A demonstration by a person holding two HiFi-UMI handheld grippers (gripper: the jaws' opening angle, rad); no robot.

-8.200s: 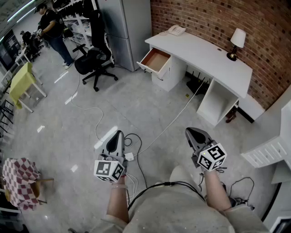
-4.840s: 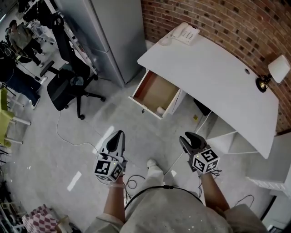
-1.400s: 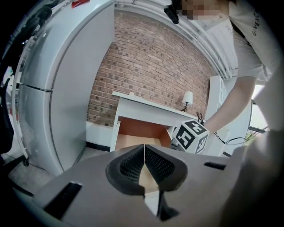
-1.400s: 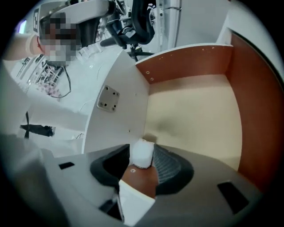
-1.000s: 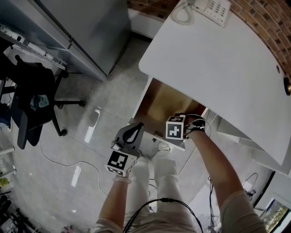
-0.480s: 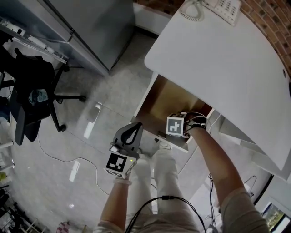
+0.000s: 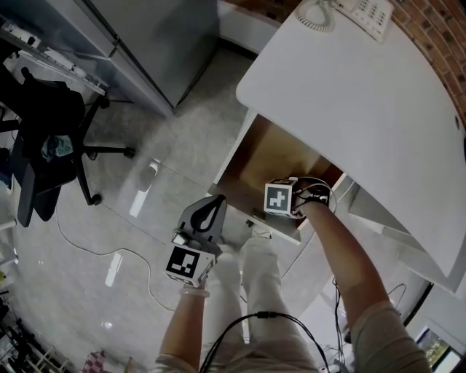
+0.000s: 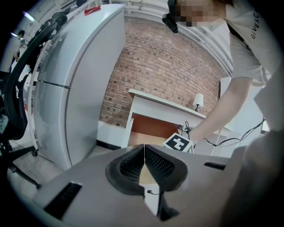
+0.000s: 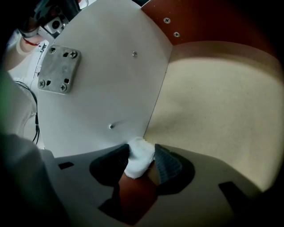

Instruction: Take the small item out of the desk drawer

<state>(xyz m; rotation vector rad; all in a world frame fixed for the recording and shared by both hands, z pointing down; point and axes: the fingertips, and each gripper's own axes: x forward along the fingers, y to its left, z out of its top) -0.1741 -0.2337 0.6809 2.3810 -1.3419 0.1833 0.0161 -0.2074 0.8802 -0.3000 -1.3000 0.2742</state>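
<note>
The white desk has its drawer pulled open, tan inside. My right gripper reaches down into the drawer's near right corner and is shut on a small white item, pinched between its two dark pads. In the head view only that gripper's marker cube shows over the drawer; the item is hidden there. My left gripper hovers in front of the drawer above the floor, its jaws shut with nothing between them.
A white drawer wall with a metal plate stands left of the item; the tan drawer floor spreads to the right. A grey cabinet, a black office chair and a phone on the desk are nearby. Cables cross the floor.
Over the last second the right gripper has stayed in the drawer's near right corner, shifting only slightly. The left gripper has kept its place in front of the drawer.
</note>
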